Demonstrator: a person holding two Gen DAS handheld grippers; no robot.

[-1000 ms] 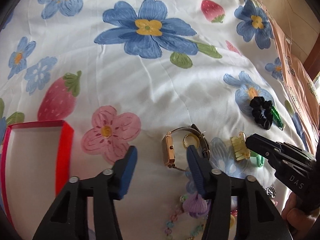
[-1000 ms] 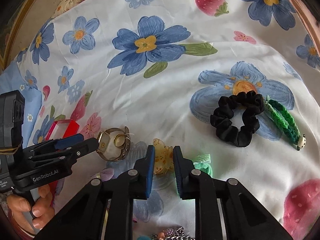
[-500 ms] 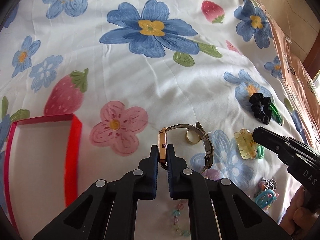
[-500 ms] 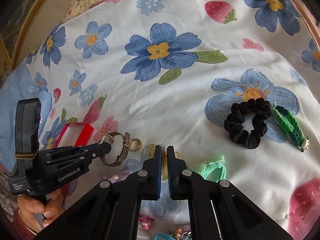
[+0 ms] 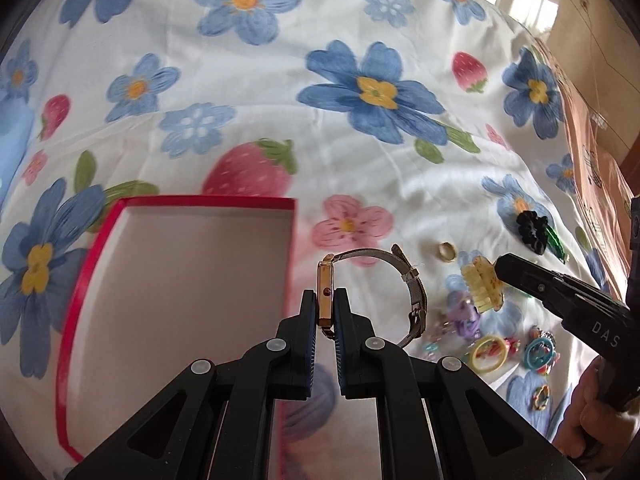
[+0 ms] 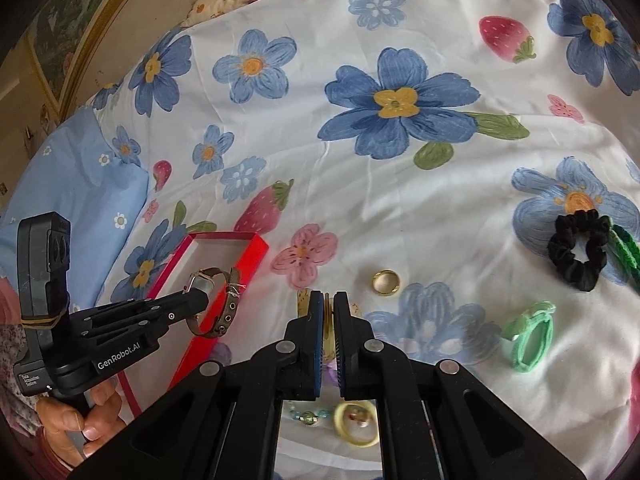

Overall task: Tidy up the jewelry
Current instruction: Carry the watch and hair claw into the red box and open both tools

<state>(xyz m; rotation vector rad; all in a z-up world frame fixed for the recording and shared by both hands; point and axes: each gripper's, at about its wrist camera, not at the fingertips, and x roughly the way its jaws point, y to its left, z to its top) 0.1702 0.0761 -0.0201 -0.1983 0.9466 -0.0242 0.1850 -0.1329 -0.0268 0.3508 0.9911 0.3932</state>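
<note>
My left gripper [image 5: 325, 300] is shut on the gold case of a wristwatch [image 5: 404, 276] with a mesh strap, held in the air by the right rim of an open red box [image 5: 184, 280]. From the right wrist view the watch [image 6: 218, 302] hangs over the box [image 6: 224, 256]. My right gripper [image 6: 328, 304] is shut on a yellow hair claw clip [image 6: 304, 300], lifted off the sheet; it also shows in the left wrist view [image 5: 480, 284]. A gold ring [image 6: 386, 282] lies on the sheet just beyond.
A flowered bedsheet [image 6: 400, 184] covers the bed. A black scrunchie [image 6: 578, 252], a green braided band [image 6: 626, 252] and a green hair tie [image 6: 532, 336] lie to the right. Small colourful beads and rings [image 5: 492, 348] lie near me. A blue pillow [image 6: 68, 184] is at left.
My left gripper closed on the watch, lifted it and carried it left to the red box. My right gripper closed on the yellow claw clip and raised it off the sheet.
</note>
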